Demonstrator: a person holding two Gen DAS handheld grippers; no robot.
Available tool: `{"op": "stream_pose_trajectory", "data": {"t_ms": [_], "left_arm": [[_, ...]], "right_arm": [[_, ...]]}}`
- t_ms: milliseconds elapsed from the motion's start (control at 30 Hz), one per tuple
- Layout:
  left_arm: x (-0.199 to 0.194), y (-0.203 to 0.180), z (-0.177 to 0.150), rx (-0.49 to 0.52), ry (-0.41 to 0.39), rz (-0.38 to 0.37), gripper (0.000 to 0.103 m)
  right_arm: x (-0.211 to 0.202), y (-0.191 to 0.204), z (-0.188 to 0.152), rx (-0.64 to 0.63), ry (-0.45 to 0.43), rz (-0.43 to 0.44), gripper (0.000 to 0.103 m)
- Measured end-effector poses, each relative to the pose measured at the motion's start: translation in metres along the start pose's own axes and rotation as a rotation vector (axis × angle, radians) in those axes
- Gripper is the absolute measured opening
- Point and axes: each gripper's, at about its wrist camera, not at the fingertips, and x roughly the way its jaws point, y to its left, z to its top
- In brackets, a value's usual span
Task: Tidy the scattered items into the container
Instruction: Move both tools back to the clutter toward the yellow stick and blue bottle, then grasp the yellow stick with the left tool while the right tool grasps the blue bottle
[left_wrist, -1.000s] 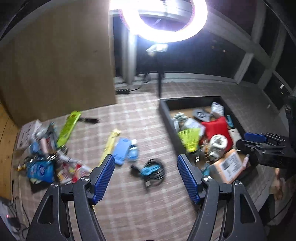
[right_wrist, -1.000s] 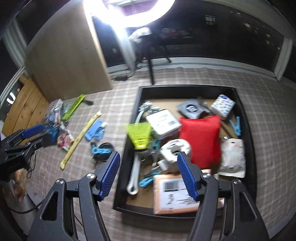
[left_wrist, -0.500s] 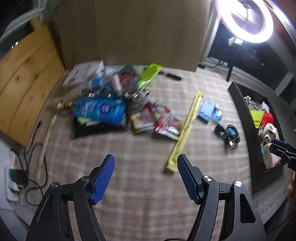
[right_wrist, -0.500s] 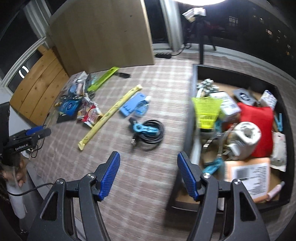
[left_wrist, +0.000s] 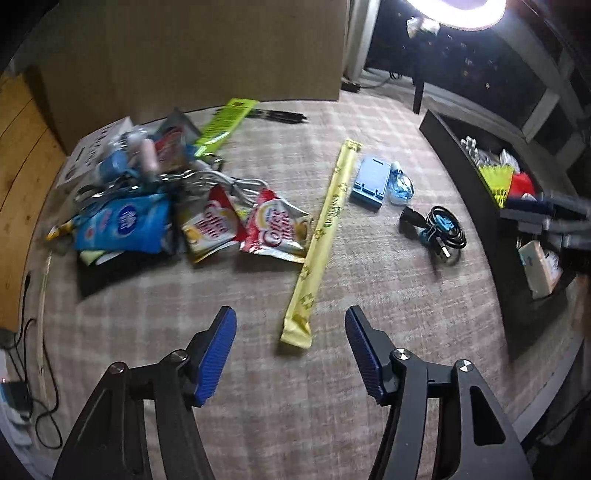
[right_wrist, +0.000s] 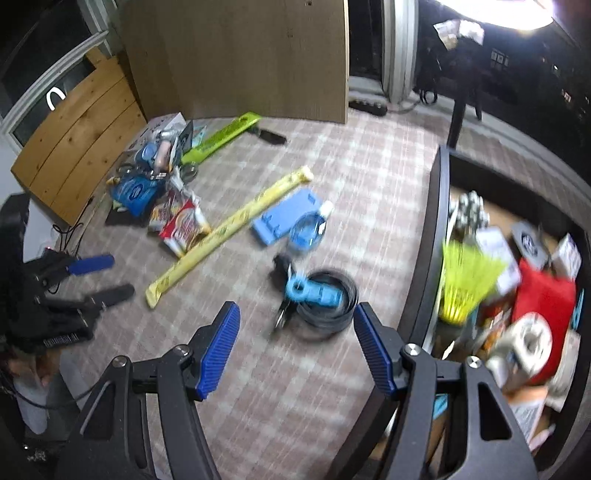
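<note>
My left gripper (left_wrist: 290, 347) hovers with jaws apart and empty; the long yellow paper sleeve (left_wrist: 321, 240) lies straight ahead, near end between my fingertips, long axis running away and slightly right. My right gripper (right_wrist: 295, 349), also spread and empty, faces the coiled black cable with a blue clip (right_wrist: 319, 297), just left of the black open-topped container (right_wrist: 424, 258). Everything rests on a pale checked carpet (left_wrist: 258, 387); a wooden board (right_wrist: 240, 55) stands far behind.
</note>
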Motion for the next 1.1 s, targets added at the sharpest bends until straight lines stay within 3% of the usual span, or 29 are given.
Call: {"op": "stream_pose_trajectory", "data": {"t_ms": [233, 367, 567, 833, 1033, 1067, 1100], "left_arm": [[0.019, -0.014, 0.016, 0.066, 0.032, 0.005, 0.05], [0.028, -0.024, 0.043, 0.126, 0.034, 0.007, 0.049], [0.056, -0.044, 0.082, 0.245, 0.085, 0.014, 0.049], [0.087, -0.056, 0.089, 0.332, 0.164, 0.03, 0.049], [0.095, -0.058, 0.095, 0.347, 0.184, 0.025, 0.038], [0.095, -0.058, 0.097, 0.344, 0.187, 0.018, 0.033], [0.095, -0.058, 0.097, 0.337, 0.192, 0.005, 0.021]], "right_arm": [[0.043, -0.022, 0.048, 0.053, 0.067, 0.005, 0.062], [0.077, -0.034, 0.064, 0.144, 0.136, 0.035, 0.048], [0.104, -0.044, 0.075, 0.244, 0.173, 0.069, 0.046], [0.119, -0.034, 0.073, 0.241, 0.215, 0.054, 0.041], [0.128, -0.025, 0.07, 0.195, 0.221, 0.016, 0.04], [0.129, -0.023, 0.071, 0.182, 0.223, 0.009, 0.037], [0.129, -0.022, 0.071, 0.167, 0.226, 0.0, 0.034]]}}
